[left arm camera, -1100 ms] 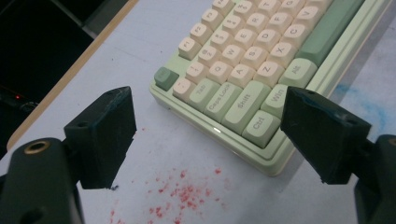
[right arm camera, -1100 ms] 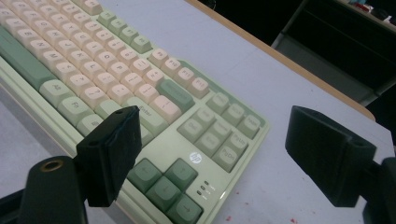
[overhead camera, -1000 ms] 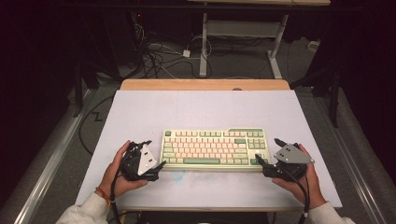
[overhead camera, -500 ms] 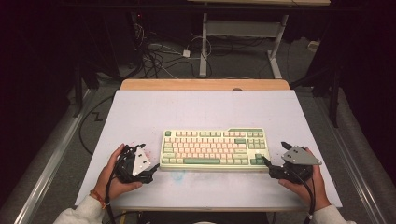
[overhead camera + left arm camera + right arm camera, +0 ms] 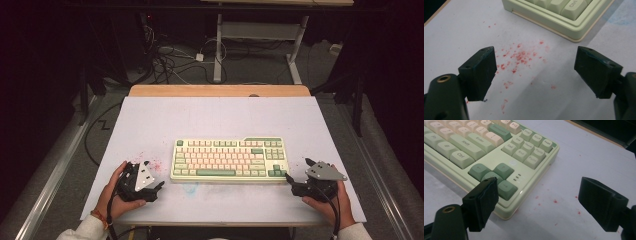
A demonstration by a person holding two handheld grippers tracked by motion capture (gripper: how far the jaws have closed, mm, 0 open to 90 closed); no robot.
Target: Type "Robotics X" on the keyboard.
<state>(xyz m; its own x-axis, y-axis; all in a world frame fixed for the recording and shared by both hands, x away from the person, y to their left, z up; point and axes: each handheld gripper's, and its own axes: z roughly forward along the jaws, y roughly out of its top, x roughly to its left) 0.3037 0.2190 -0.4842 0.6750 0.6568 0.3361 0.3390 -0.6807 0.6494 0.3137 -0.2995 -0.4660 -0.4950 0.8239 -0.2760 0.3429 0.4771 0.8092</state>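
Observation:
A pale green keyboard (image 5: 229, 160) with cream and green keys lies flat in the near middle of the white table (image 5: 220, 117). My left gripper (image 5: 158, 180) rests just off the keyboard's left end, held in a hand. In the left gripper view, the left gripper (image 5: 535, 53) is open over red specks, with the keyboard's corner (image 5: 564, 20) ahead. My right gripper (image 5: 297, 170) sits just off the keyboard's right end. Seen in its own view, the right gripper (image 5: 539, 182) is open, facing the keyboard's arrow-key corner (image 5: 499, 177). Neither holds anything.
Red specks (image 5: 519, 56) stain the table beside the keyboard's left end, and a few (image 5: 554, 201) lie by its right end. A wooden strip (image 5: 220, 90) borders the table's far edge. Cables (image 5: 170, 60) and a desk frame (image 5: 260, 30) stand on the floor beyond.
Both grippers have drawn back a little from the keyboard's ends toward the table's near edge. The keyboard has not moved.

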